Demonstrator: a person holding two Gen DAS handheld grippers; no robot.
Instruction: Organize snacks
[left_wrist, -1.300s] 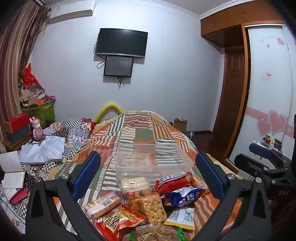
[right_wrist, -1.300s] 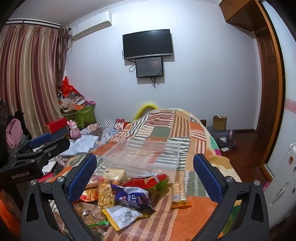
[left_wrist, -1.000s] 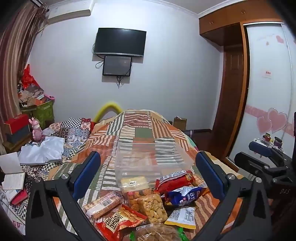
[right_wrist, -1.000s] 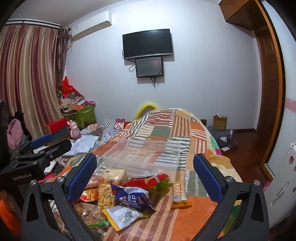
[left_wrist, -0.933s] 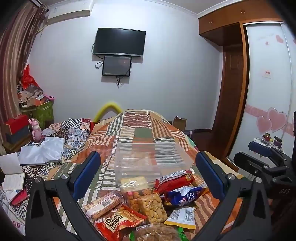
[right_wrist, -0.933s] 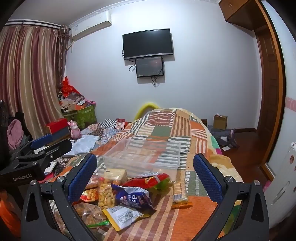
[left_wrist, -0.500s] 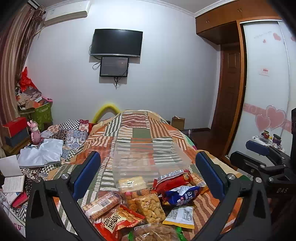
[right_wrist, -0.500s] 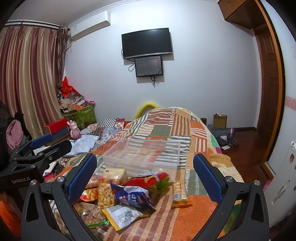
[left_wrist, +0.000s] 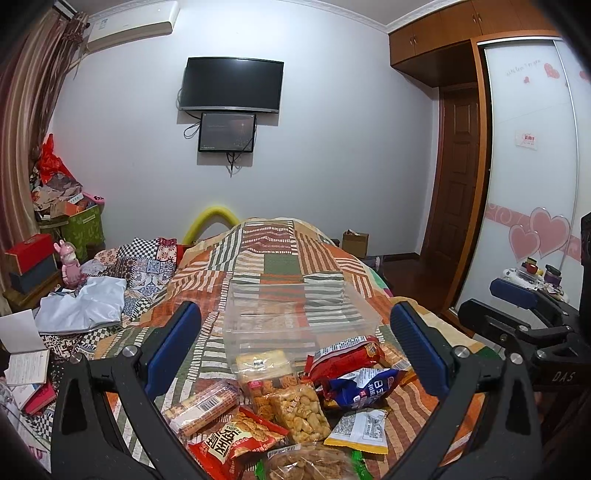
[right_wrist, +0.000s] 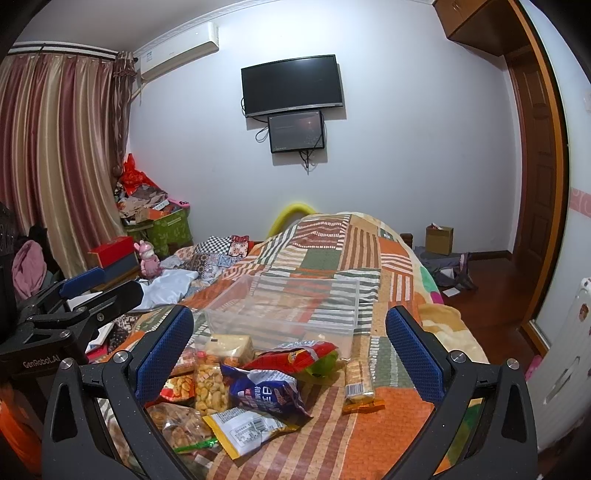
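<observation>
Left hand-held gripper (left_wrist: 295, 339) and right hand-held gripper (right_wrist: 290, 339), each spread wide with nothing between its blue textured pads, hover over crinkled snack packets (left_wrist: 295, 402) heaped on the patchwork bed (left_wrist: 280, 258). At 12 o'clock of the heap lies a clear, rigid rectangular plastic box (left_wrist: 299, 314). Only the right view shows the slim cracker pack (right_wrist: 358, 376) lying apart at 3 o'clock; only the left shows the red glossy bag (left_wrist: 232, 443) at 6 o'clock

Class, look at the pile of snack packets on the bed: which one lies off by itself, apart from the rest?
The narrow clear-wrapped biscuit pack, lying alone on the quilt right of the pile; the others overlap or touch.
</observation>
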